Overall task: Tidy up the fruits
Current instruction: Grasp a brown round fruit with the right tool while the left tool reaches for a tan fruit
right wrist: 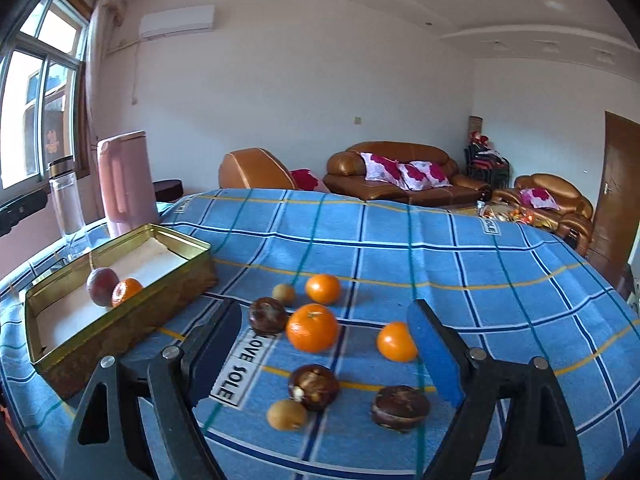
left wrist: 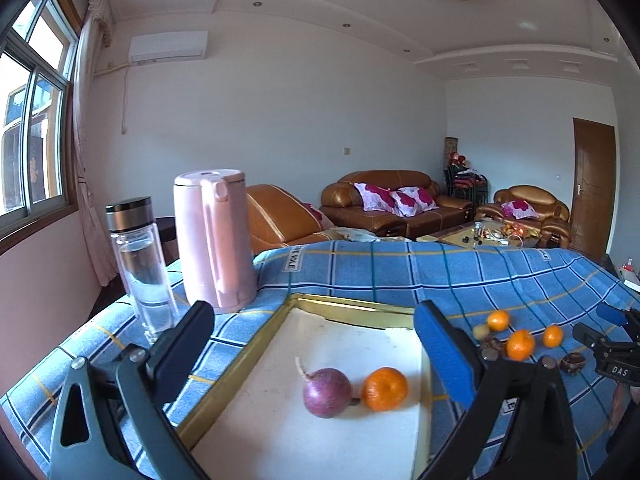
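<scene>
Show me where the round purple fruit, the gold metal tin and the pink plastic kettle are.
Round purple fruit (left wrist: 327, 392), left wrist view, middle of its skin.
Gold metal tin (right wrist: 132, 316), right wrist view, outer side wall.
Pink plastic kettle (left wrist: 200, 240), left wrist view, body.

left claw (left wrist: 316, 344): black arms with triangular cut-outs, silver screws, one black pad, one blue pad
right claw (right wrist: 326, 350): same build; "DAS" label on its body
</scene>
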Tool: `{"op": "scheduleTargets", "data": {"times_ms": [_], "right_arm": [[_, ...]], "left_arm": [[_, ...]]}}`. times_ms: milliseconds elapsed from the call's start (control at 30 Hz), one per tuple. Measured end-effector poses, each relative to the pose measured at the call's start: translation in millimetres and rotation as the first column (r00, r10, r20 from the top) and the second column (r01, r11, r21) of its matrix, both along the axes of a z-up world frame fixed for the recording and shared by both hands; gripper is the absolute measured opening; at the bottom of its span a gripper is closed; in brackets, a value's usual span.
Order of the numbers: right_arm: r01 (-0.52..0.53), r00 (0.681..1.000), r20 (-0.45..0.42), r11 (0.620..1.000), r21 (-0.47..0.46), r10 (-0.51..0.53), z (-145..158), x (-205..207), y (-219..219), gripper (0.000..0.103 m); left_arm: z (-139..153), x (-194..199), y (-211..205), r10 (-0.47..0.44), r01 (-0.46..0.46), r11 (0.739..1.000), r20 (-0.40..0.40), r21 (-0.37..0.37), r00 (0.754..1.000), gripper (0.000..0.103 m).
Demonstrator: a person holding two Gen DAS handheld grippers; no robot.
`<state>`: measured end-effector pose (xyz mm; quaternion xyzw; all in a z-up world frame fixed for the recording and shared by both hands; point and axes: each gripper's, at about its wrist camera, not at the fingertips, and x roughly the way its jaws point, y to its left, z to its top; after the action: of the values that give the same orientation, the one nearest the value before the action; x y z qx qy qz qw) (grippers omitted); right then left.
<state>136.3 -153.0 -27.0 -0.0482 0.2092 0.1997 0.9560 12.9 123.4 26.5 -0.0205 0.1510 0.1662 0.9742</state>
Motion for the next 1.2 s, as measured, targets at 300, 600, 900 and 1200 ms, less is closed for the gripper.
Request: {"op": "scheduleTargets", "data": {"times_ms": [300,600,900,1200], "right_arm": [[0.066,0.993,-0.096,0.997,0.029,-0.063,-14.1,19.4,-44.4,0.086],[0.067,0.981,-0.185,0.998,0.020,-0.062,-24.0,26.6,-55.0,0.066],[-0.015,0.952,-0.306,0.998,-0.057,-0.003,-40.5,36.8,-38.8,0.066],[-0.041,0.916,-0.401,0.994,-0.098,-0.002,-56.3,47.8,-31.9,0.048]], "left_arm": [[5.2,10.4,-65.4,-0.176,0.177,0.984,-0.071,0.004,0.982,0.102],[-12.8,53.0,-125.6,-0.290,0.291,0.957,-0.114,-0.007,0.950,0.102],[-68.3,87.2,-163.2,-0.354,0.359,0.933,-0.242,-0.025,0.903,0.099],[-77.3,97.6,-166.5,-0.383,0.386,0.921,-0.294,-0.051,0.876,0.099]]}}
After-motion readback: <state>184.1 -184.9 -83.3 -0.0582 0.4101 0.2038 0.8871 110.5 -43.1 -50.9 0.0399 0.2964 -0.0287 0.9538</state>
